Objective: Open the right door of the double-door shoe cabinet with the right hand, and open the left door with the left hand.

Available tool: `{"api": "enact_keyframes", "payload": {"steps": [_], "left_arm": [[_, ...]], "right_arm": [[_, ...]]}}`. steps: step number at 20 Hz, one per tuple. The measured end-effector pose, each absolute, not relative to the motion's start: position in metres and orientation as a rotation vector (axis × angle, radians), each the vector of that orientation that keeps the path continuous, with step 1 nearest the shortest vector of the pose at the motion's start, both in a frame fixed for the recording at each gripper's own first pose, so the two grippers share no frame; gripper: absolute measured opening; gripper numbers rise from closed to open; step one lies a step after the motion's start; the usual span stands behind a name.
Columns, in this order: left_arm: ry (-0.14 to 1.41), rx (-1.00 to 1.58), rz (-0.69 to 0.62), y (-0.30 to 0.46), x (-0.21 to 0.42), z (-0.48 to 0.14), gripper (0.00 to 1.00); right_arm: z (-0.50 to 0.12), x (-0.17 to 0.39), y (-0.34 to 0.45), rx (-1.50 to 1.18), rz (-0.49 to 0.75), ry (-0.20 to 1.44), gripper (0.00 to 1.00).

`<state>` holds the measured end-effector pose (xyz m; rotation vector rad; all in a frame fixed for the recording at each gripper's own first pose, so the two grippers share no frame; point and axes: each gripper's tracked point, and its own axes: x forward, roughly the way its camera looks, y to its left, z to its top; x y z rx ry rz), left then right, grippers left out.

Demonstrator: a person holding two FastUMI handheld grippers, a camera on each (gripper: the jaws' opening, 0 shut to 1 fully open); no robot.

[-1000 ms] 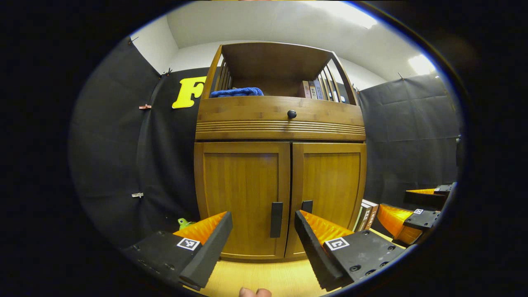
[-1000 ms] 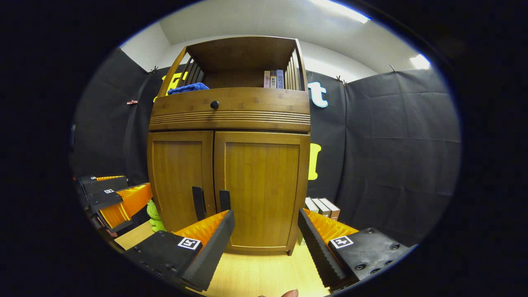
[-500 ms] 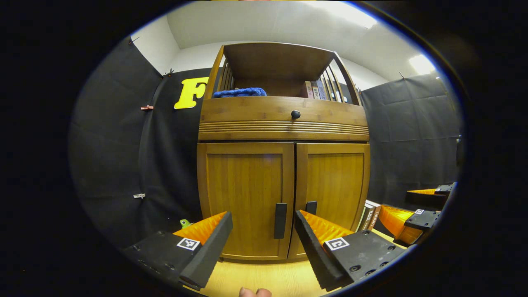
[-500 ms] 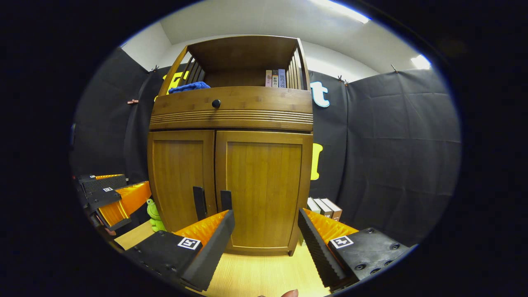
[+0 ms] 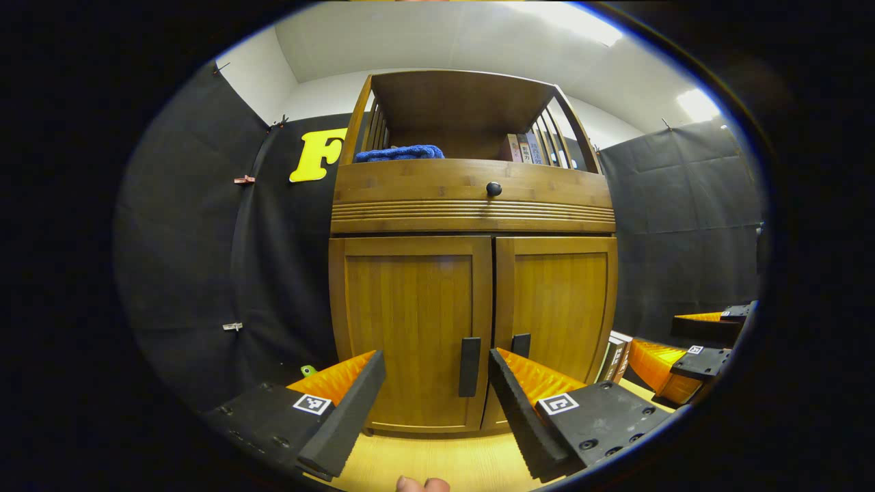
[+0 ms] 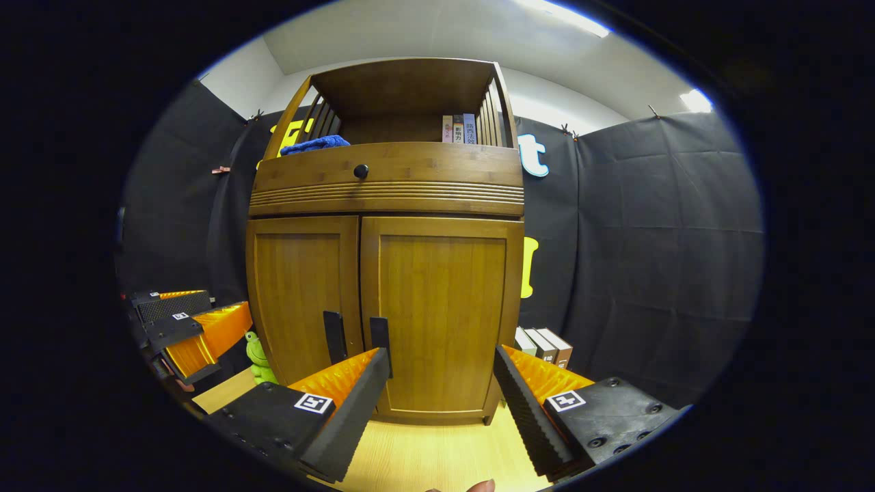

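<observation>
The left gripper (image 5: 436, 383) is held with jaws spread, short of the left door (image 5: 410, 328) and its handle (image 5: 469, 357). The right gripper (image 6: 441, 386) is likewise spread, before the right door (image 6: 444, 314), its handle (image 6: 379, 336) just above one finger. Both doors of the shoe cabinet (image 6: 386, 184) are seen closed. A blue cloth (image 5: 400, 152) and books (image 6: 458, 128) are noted on the top shelf.

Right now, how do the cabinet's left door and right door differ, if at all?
In the left gripper view, the left door carries its handle on its right edge, fully in sight; the right door carries its handle on its left edge, with its lower part hidden behind a finger. The left gripper points at the left door's handle, not the right door's. Both doors are shut, same wood, same dark vertical handles.
</observation>
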<state>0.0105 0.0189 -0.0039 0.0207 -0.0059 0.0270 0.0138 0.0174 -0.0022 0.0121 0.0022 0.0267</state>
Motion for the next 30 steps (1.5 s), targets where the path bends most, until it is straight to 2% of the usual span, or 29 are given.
{"api": "enact_keyframes", "payload": {"steps": [7,18,23,24,25,29,30], "left_arm": [[0.003,0.027,0.056,0.041,0.009,-0.009,0.92],[0.025,0.003,0.041,0.065,0.002,-0.018,0.92],[0.033,-0.006,0.040,0.072,-0.006,-0.020,0.92],[0.035,-0.006,0.039,0.073,-0.007,-0.020,0.94],[0.036,-0.004,0.040,0.074,-0.008,-0.020,0.92],[0.047,0.002,0.052,0.082,-0.012,-0.023,0.94],[0.050,0.001,0.057,0.084,-0.014,-0.024,0.94]], "right_arm": [[-0.009,0.051,0.054,0.022,0.085,0.011,0.98],[-0.078,0.147,0.112,0.056,0.117,0.107,0.98],[-0.104,0.188,0.109,0.133,0.057,0.151,1.00],[-0.108,0.196,0.107,0.128,0.038,0.153,0.88],[-0.113,0.202,0.106,0.129,0.033,0.163,0.86],[-0.117,0.219,0.117,0.100,0.052,0.174,0.53],[-0.126,0.227,0.116,0.091,0.040,0.194,0.49]]}}
